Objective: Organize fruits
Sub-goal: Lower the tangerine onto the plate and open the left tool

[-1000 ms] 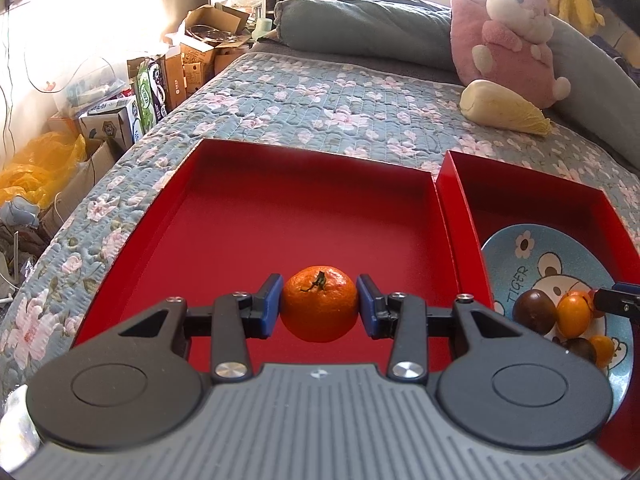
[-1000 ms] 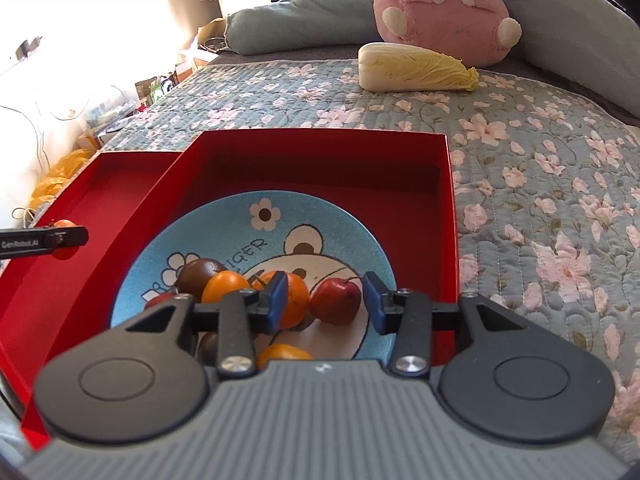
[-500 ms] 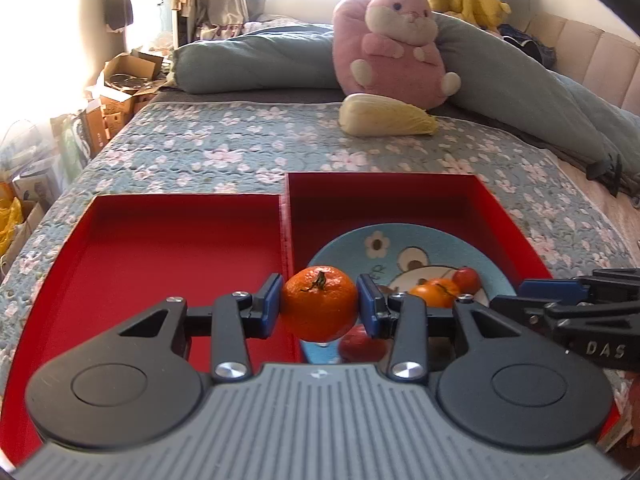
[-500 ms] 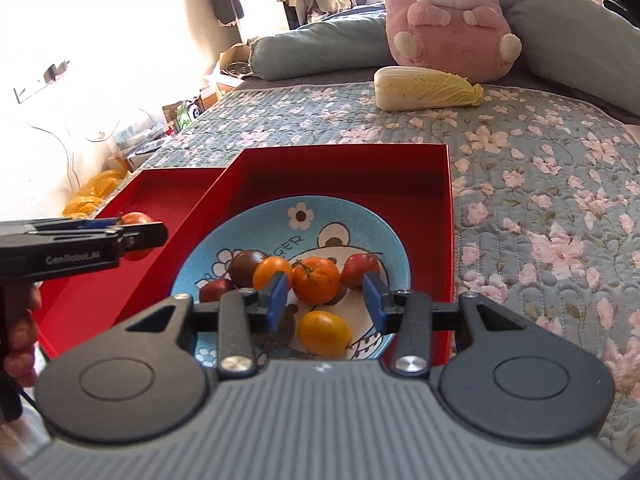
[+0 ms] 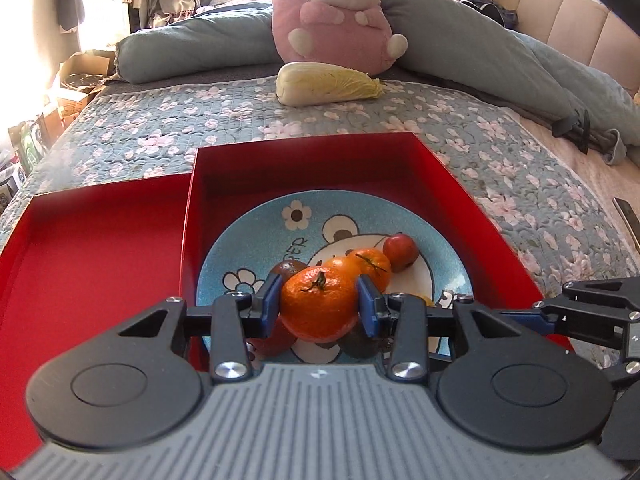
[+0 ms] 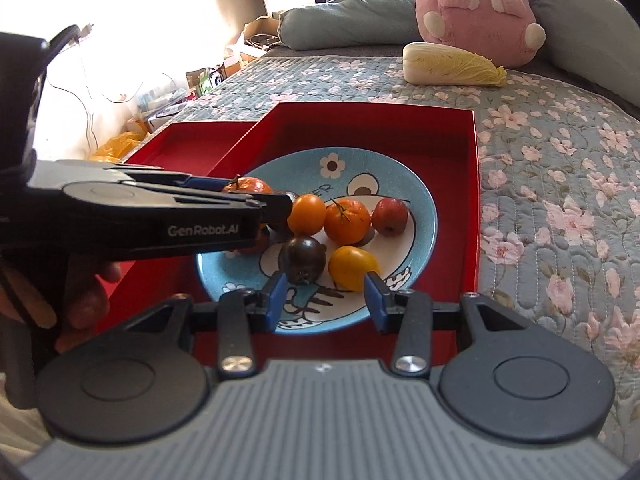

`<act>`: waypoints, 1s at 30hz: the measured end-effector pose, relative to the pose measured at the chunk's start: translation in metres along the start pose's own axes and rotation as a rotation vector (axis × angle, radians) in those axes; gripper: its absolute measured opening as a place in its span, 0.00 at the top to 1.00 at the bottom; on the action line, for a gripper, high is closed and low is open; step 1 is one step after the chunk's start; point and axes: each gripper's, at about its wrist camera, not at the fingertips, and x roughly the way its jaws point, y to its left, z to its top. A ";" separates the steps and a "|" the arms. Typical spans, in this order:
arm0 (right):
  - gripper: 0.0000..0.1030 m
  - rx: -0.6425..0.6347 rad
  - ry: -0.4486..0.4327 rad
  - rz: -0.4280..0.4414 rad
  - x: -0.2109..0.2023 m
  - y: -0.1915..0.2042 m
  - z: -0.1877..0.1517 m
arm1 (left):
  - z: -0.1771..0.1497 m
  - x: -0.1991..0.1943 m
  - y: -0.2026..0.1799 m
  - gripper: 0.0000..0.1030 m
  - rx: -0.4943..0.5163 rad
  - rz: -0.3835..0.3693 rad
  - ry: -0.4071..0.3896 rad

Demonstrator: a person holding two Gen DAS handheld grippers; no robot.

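My left gripper (image 5: 319, 307) is shut on an orange mandarin (image 5: 318, 307) and holds it above the blue bear plate (image 5: 340, 220), which lies in the right red tray (image 5: 304, 160). The plate holds several small fruits: an orange one (image 6: 346, 220), a red one (image 6: 390, 217), a yellow one (image 6: 352, 267) and a dark one (image 6: 302, 259). My right gripper (image 6: 326, 298) is open and empty at the plate's near edge. The left gripper (image 6: 256, 200) with the mandarin (image 6: 248, 186) shows in the right wrist view over the plate's left side.
A second red tray (image 5: 92, 248) lies to the left, with nothing visible in it. A napa cabbage (image 5: 326, 89) and a pink plush toy (image 5: 334, 12) rest on the floral quilt (image 5: 520, 168) behind. Boxes (image 5: 72, 84) stand beside the bed at left.
My left gripper has carried the mandarin from the left tray rightward to above the plate. My right gripper has drawn back toward the plate's near edge.
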 end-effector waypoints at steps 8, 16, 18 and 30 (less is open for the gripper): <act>0.56 -0.013 0.008 0.018 0.002 0.010 -0.001 | -0.004 0.002 -0.006 0.55 0.020 -0.012 0.011; 0.55 -0.010 0.015 0.016 0.002 0.010 -0.002 | -0.004 -0.001 -0.008 0.38 0.028 -0.006 -0.005; 0.55 -0.008 0.018 0.014 0.002 0.010 -0.002 | -0.003 -0.003 -0.009 0.38 0.029 -0.015 -0.010; 0.55 -0.005 0.026 0.015 0.005 0.012 -0.001 | -0.006 -0.008 -0.009 0.38 0.033 -0.015 -0.013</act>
